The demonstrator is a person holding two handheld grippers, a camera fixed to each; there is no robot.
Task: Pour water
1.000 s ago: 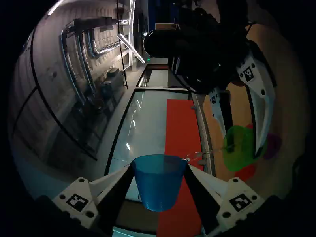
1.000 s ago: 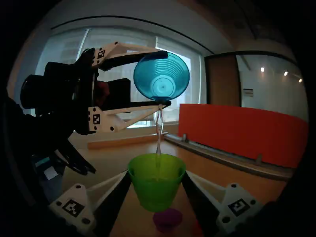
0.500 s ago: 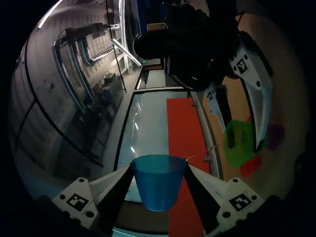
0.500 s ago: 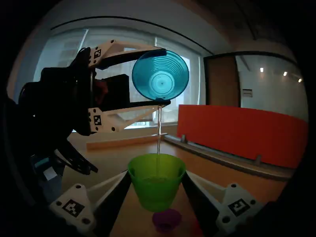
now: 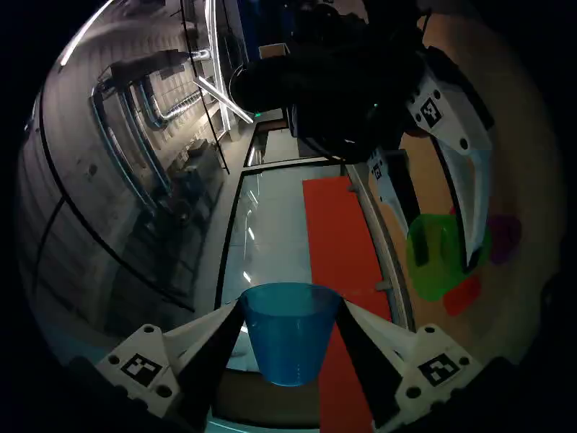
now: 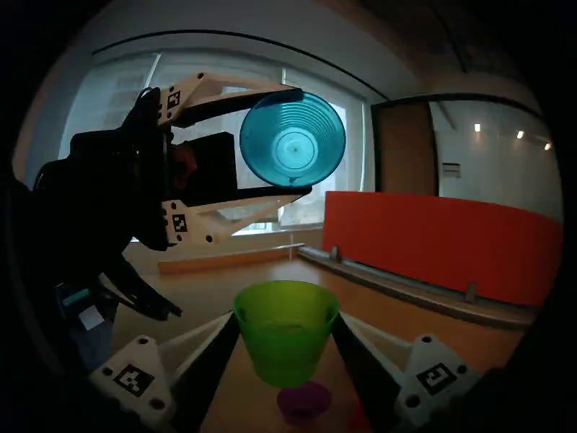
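Left gripper (image 5: 290,310): clamps blue cup (image 6: 292,148), tipped above green cup (image 6: 286,339).
Right gripper (image 6: 286,317): clamps green cup.
Advice: I'd right the blue cup slowly.

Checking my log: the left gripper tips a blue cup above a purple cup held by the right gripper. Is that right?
Not quite. The right gripper view shows the right gripper holding a green cup, not a purple one. The left gripper does tip the blue cup above it.
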